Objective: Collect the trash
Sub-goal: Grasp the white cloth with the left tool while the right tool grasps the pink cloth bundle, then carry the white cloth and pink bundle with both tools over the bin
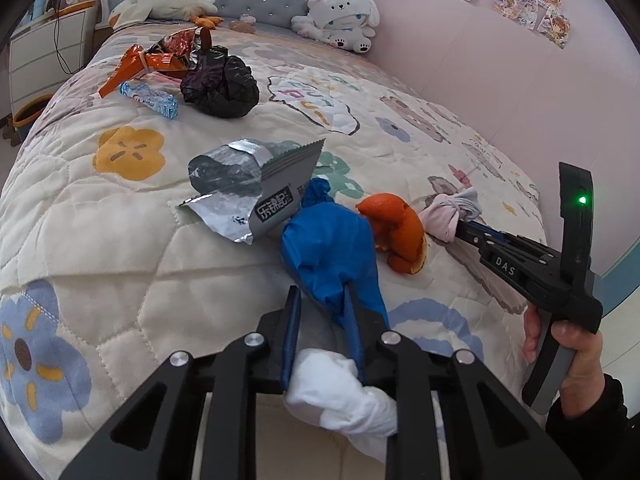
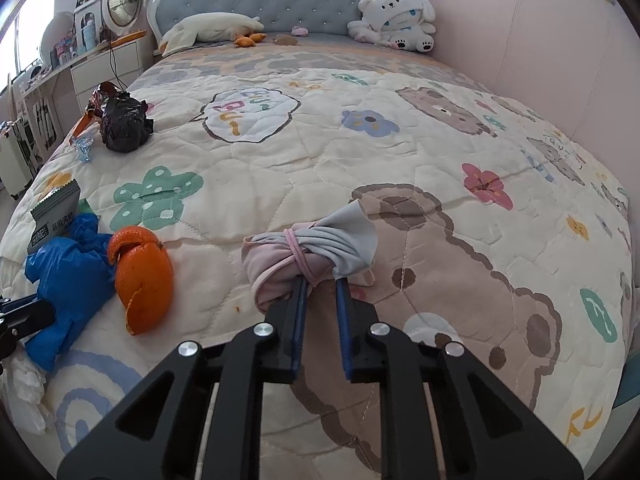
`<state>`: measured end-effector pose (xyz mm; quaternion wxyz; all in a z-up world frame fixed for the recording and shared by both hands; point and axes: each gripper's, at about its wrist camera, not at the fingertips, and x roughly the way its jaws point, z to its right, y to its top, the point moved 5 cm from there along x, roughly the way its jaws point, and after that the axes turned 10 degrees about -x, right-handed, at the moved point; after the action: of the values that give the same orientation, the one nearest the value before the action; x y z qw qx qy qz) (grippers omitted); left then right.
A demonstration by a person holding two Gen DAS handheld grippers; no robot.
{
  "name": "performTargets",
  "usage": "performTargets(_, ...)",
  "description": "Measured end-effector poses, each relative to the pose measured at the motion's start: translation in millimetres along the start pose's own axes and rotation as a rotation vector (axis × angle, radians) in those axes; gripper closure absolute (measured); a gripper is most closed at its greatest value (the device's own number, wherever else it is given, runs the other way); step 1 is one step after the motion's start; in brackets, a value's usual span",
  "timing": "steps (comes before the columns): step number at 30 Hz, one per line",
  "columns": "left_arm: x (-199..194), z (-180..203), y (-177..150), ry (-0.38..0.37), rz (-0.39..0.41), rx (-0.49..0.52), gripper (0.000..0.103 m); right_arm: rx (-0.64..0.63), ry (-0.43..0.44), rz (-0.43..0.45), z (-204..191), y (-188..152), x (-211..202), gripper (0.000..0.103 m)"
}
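Observation:
On the quilted bed, my left gripper [image 1: 322, 294] is shut on the near end of a crumpled blue plastic bag [image 1: 328, 240]. A white crumpled bag [image 1: 332, 384] sits between the fingers' bases. Beside the blue bag lie an orange peel [image 1: 400, 232] and a torn silver snack wrapper [image 1: 248, 192]. My right gripper [image 2: 320, 284] is shut on a pink and grey cloth bundle [image 2: 312, 244] tied with a pink band. In the left wrist view the right gripper [image 1: 462, 226] shows at the right, held by a hand [image 1: 576, 356].
Farther up the bed lie a knotted black bag [image 1: 222, 84], an orange snack wrapper [image 1: 156, 56] and a blue candy wrapper [image 1: 150, 98]. A white plush toy [image 2: 396, 20] and a pillow [image 2: 216, 26] lean by the headboard. A pink wall runs along the right; a dresser [image 2: 100, 68] stands left.

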<state>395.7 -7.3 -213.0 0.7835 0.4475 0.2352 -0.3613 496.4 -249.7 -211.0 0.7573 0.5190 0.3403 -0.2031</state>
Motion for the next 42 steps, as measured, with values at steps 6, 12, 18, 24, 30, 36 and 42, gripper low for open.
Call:
performTargets(6,1,-3,1,-0.014,0.0,-0.021,0.083,0.006,0.0,0.009,4,-2,-2,0.093)
performTargets(12,-1,-2,3,-0.033,0.006,-0.028,0.083,0.046,0.017,0.011,12,-1,3,0.095)
performTargets(18,-7,-2,4,-0.072,0.015,-0.043,0.083,0.075,0.084,0.035,17,-4,-19,0.089)
performTargets(24,-8,2,4,-0.096,0.015,-0.033,0.083,0.125,0.162,0.058,17,-3,-32,0.033)
performTargets(30,-7,5,8,-0.1,0.02,-0.023,0.083,0.124,0.261,0.034,-4,9,-17,0.032)
performTargets(36,-4,1,15,-0.117,0.023,-0.043,0.083,0.109,0.256,0.013,-18,19,6,0.045)
performTargets(42,-4,-1,13,-0.142,0.019,-0.052,0.083,0.08,0.284,-0.001,-29,40,26,0.055)
